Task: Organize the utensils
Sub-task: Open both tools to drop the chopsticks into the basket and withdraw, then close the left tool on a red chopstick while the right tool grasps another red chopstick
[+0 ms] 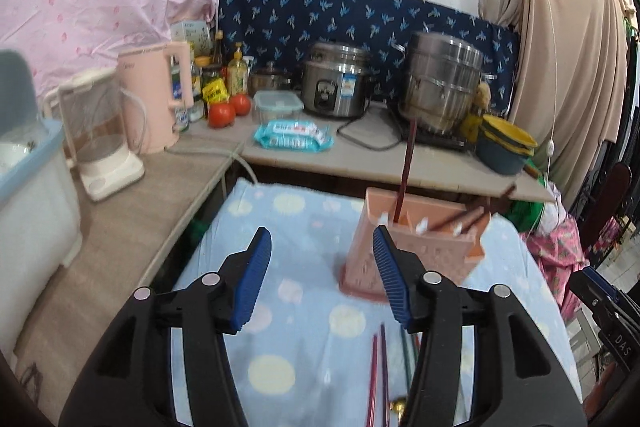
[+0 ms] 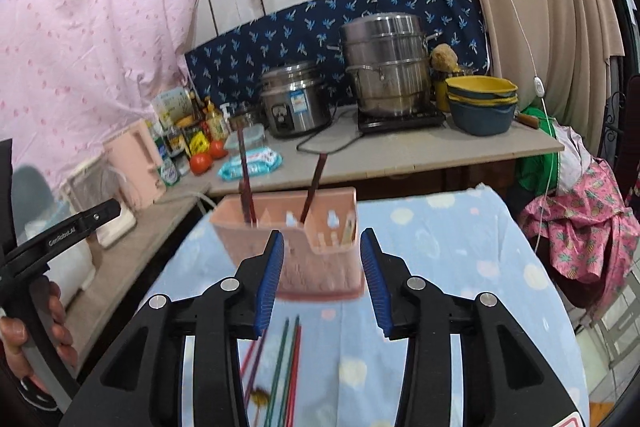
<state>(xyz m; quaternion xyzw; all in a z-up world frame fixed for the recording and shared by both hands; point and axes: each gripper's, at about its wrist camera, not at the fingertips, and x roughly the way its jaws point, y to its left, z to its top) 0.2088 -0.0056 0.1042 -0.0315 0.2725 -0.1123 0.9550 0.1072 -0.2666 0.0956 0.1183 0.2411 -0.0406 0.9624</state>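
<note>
The left gripper [image 2: 60, 235], seen at the edge of the right wrist view, carries the white lettering "GenRobot.AI" along its black arm. In the left wrist view, a black part of the right gripper [image 1: 618, 337] shows "DAS". Labels on the rice cooker [image 1: 334, 83], wipes pack [image 1: 294, 135] and bottles [image 1: 236, 73] are too blurred to read.

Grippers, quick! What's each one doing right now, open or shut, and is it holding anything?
Left gripper: open, holding nothing.
Right gripper: open, holding nothing; the pink utensil holder sits beyond its fingertips.
</note>
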